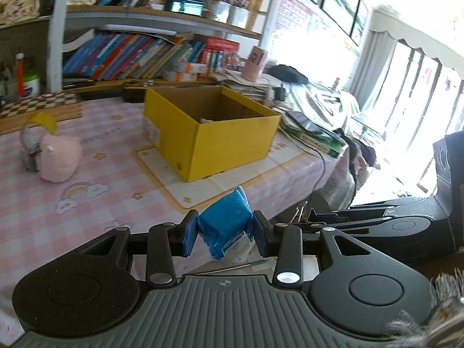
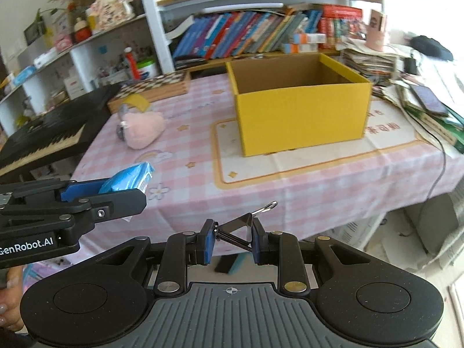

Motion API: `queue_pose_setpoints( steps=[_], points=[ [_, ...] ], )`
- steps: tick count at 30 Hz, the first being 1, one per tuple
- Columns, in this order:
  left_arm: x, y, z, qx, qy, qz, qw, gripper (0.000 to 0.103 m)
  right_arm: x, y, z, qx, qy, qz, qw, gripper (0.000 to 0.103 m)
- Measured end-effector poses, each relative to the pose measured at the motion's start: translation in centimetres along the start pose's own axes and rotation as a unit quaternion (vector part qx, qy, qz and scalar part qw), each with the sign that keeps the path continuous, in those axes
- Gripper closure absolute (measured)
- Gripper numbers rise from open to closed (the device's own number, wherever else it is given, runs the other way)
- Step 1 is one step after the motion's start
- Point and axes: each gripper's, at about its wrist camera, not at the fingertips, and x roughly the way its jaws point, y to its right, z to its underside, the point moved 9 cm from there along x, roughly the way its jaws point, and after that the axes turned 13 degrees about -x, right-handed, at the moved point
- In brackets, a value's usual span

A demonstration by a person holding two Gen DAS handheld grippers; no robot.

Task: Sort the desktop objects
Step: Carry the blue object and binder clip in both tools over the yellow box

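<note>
- Left tongs [image 1: 224,233] clamp a soft blue plastic-wrapped tissue pack [image 1: 224,221], held near the table's front edge.
- Right tongs [image 2: 232,242] pinch a black metal binder clip [image 2: 236,232].
- The open yellow cardboard box [image 2: 301,119] stands on the pink checked table [image 2: 188,185].

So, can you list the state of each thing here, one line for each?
Left gripper: shut on blue packet, held above the table edge.
Right gripper: shut on binder clip.
Yellow box: open, upright on the mat.
Pink plush: lying on the table.
Chessboard: closed, flat.
</note>
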Motion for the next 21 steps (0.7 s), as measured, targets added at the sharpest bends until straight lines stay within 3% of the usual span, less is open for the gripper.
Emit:
queue_pose_setpoints(
  steps=[6,21],
  points=[
    [1.5,1.5,-0.3,0.012,-0.008,0.014,0.9998,0.066,-0.2,2.0,0.1,0.013,-0.001,0.015,1.0,0.078],
    [5.4,2.9,-2.0,0.012,-0.017,0.008,0.9997,0.066,2.0,5.6,-1.4,0.02,-0.01,0.008,1.0,0.078]
  ],
)
